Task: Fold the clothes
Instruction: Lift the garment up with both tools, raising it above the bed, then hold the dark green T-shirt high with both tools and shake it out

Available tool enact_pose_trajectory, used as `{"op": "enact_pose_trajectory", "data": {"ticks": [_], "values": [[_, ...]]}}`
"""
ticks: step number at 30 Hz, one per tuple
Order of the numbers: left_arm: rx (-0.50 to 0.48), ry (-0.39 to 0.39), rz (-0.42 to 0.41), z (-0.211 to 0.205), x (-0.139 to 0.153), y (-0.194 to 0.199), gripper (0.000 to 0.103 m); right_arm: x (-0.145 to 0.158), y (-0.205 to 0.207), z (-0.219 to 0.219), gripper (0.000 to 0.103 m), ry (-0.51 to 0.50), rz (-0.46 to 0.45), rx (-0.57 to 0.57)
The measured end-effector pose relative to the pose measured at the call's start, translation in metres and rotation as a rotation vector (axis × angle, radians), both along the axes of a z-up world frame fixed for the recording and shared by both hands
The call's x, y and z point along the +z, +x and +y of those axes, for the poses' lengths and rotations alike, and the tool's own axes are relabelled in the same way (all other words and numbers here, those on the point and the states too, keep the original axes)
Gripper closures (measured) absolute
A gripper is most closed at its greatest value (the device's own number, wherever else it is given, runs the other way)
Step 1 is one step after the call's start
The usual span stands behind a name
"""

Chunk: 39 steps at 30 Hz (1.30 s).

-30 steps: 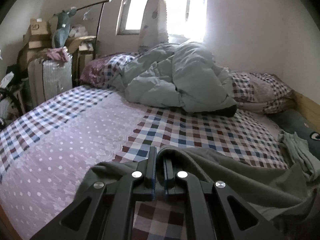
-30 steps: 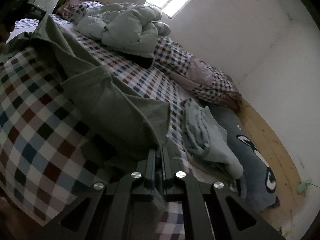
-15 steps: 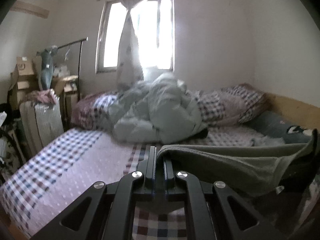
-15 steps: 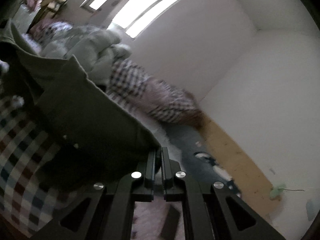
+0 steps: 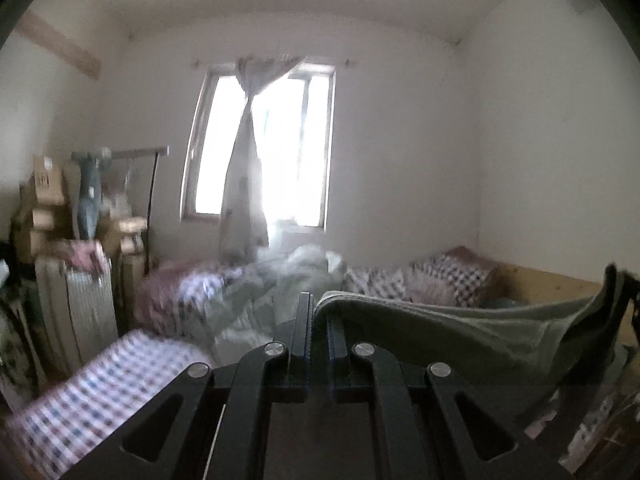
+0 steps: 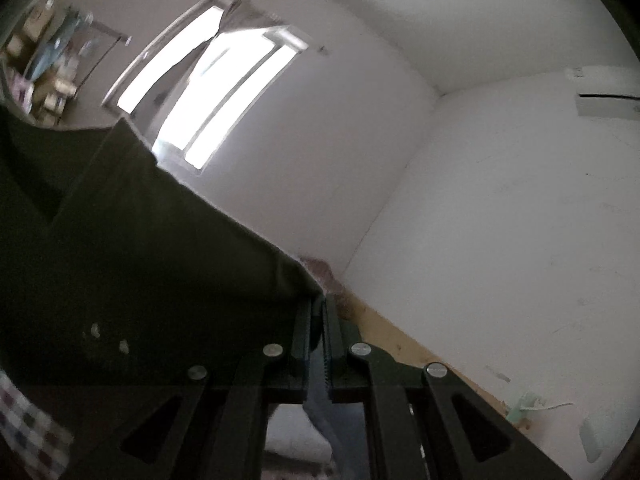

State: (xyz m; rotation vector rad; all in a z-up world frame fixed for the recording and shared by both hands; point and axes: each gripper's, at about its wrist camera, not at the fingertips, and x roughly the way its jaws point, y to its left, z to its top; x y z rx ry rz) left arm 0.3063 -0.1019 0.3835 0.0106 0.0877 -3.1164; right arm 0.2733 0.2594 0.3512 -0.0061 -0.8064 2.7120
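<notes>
Both grippers point level. Left gripper [image 5: 318, 320] jaws clamp the olive garment [image 5: 460, 332], which spans toward 3 o'clock above the bed [image 5: 100, 380]. Right gripper [image 6: 318, 320] pinches its other edge, cloth hanging toward 9 o'clock.

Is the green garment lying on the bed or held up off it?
Held up: the green garment hangs stretched between the left gripper and right gripper, both shut on it.
</notes>
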Motion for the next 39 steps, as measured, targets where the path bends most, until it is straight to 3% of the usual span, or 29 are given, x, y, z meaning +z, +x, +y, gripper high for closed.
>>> {"op": "enact_pose_trajectory", "data": {"ticks": [10,22,31,39], "values": [[0.008,-0.152,0.208,0.032,0.054,0.075,0.098,0.081,0.053,0.023,0.1,-0.076,0.165,0.019],[-0.038,-0.06,0.27,0.021,0.106,0.143,0.098,0.13,0.106,0.03,0.1,-0.071,0.286,0.057],[-0.038,0.002,0.244,0.002,0.128,0.167,0.098,0.143,0.147,0.024,0.1,-0.077,0.332,0.109],[-0.004,0.024,0.1,-0.018,0.111,0.102,0.098,0.129,0.132,0.006,0.1,-0.077,0.278,0.154]]}}
